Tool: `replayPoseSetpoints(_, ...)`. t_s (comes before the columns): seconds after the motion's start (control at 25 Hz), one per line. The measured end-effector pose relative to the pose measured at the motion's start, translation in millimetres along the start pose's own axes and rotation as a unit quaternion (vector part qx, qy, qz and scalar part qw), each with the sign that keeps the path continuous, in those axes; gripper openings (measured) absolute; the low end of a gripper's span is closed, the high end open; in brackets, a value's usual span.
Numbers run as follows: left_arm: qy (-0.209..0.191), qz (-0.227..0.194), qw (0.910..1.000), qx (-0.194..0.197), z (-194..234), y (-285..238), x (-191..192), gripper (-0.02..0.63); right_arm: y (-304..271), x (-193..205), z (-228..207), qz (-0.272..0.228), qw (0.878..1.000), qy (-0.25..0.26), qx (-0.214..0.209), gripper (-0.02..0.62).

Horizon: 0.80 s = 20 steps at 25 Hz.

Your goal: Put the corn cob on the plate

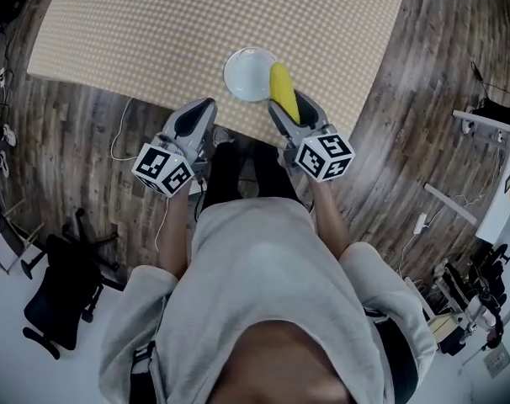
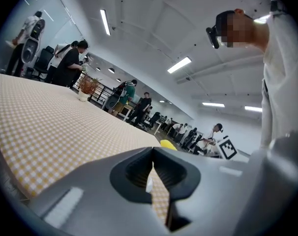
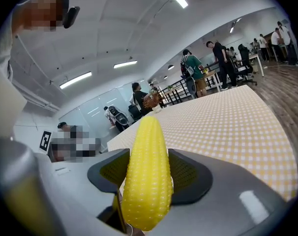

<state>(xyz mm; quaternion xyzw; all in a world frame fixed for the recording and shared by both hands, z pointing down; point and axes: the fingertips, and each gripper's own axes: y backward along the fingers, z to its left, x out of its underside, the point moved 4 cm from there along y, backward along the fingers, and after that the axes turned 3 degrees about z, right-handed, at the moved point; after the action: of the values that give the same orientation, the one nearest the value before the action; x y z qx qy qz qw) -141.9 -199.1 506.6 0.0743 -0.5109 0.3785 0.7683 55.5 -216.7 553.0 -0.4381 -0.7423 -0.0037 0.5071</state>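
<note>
My right gripper (image 1: pixel 294 112) is shut on a yellow corn cob (image 1: pixel 283 92), which sticks out forward from the jaws. In the right gripper view the corn cob (image 3: pixel 145 173) fills the space between the two dark pads, tip pointing away. A small white plate (image 1: pixel 249 73) lies on the checked cloth just left of the cob's far end; the cob's tip overlaps the plate's right rim in the head view. My left gripper (image 1: pixel 198 116) hangs near the table's front edge, jaws closed together with nothing between them (image 2: pixel 154 181).
A beige checked tablecloth (image 1: pixel 196 23) covers the table beyond both grippers. Wooden floor (image 1: pixel 406 141) lies around it. A black office chair (image 1: pixel 66 293) stands at lower left and white equipment (image 1: pixel 495 183) at right. People stand far off in the room.
</note>
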Motion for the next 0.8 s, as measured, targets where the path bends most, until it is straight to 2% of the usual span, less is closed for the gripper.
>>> replayPoseSetpoints(0.4, 0.026, 0.02, 0.9994, -0.004, 3.4, -3.8, 35.9, 0.009, -5.5, 36.9, -15.4, 0.035, 0.999, -0.009, 0.001, 0.25)
replayPoseSetpoints(0.8, 0.034, 0.02, 0.9991, -0.013, 8.0, 2.4, 40.1, 0.009, -40.5, 31.2, -24.4, 0.04, 0.999, 0.022, 0.001, 0.25)
